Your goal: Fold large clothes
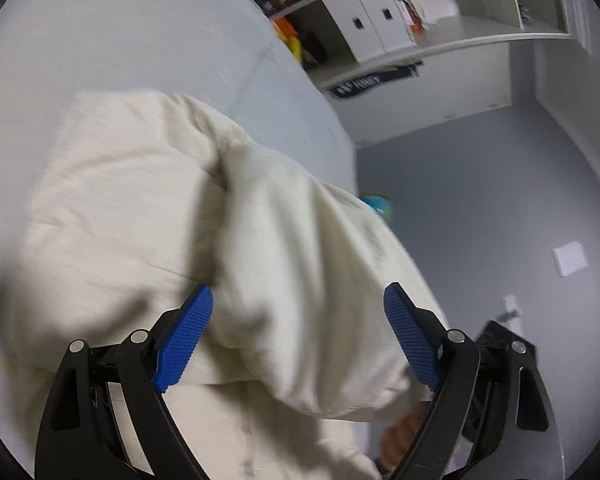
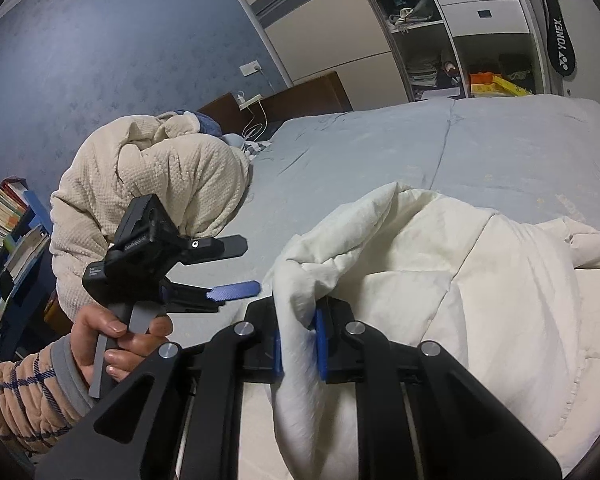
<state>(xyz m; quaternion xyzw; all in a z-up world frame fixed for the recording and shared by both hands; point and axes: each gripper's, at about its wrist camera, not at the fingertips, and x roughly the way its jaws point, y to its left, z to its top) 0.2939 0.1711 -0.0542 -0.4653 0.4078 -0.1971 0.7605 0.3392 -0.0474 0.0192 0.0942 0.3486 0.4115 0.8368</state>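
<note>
right gripper (image 2: 298, 344) ribbed blue fingers (image 2: 322, 344) pinch a bunched fold of cream quilted duvet (image 2: 460, 280) | left gripper (image 1: 298, 336) fingers spread wide, holding nothing, above puffy duvet (image 1: 140, 200) | duvet heaped on pale grey bed (image 2: 420, 140)

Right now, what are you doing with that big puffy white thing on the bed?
A person is folding a large cream-white padded garment on a bed with a pale grey-blue cover. The right gripper is shut on a bunched edge of the garment. The left gripper is open, with a thick fold of the garment between its blue pads but not pinched. A fluffy beige blanket sits heaped near the headboard.
</note>
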